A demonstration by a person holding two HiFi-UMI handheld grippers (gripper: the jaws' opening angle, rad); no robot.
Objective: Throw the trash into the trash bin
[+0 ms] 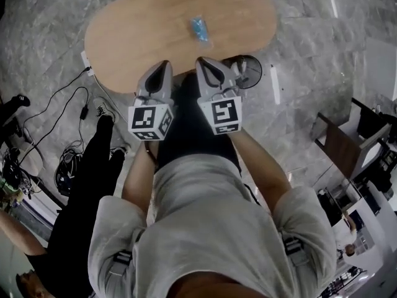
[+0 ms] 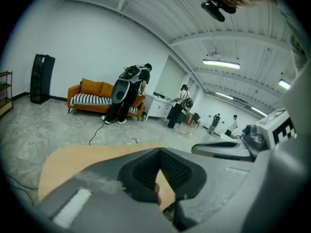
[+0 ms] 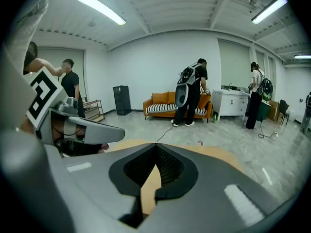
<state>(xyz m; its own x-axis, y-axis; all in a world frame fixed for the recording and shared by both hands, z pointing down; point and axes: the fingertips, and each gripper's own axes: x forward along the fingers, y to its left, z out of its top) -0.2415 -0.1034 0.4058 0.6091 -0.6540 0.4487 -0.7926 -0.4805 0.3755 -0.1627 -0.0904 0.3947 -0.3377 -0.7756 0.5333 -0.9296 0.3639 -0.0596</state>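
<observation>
Head view: both tongs are held side by side over the near edge of the oval wooden table [image 1: 136,36], tips pointing away from the body.

Left gripper [image 1: 164,64]: jaws clenched, tips meeting, nothing between them. Its own view shows only bare tabletop through the small gap behind the tips.

Right gripper [image 1: 202,61]: jaws likewise pressed together and empty, confirmed in its own view.

Trash [image 1: 200,28]: a small crumpled blue piece lying on the tabletop, past both sets of tips and toward the far side of the table. It sits almost straight ahead of the right gripper's tip and off to the right of the left gripper's line. It is clear of both, touching neither. Neither gripper view shows it.

Round black container [image 1: 245,71]: on the floor by the table's near right edge, just right of the right gripper.

Cables [image 1: 74,104] run over the grey stone floor at left. A second person in black [image 1: 87,185] stands there.
</observation>
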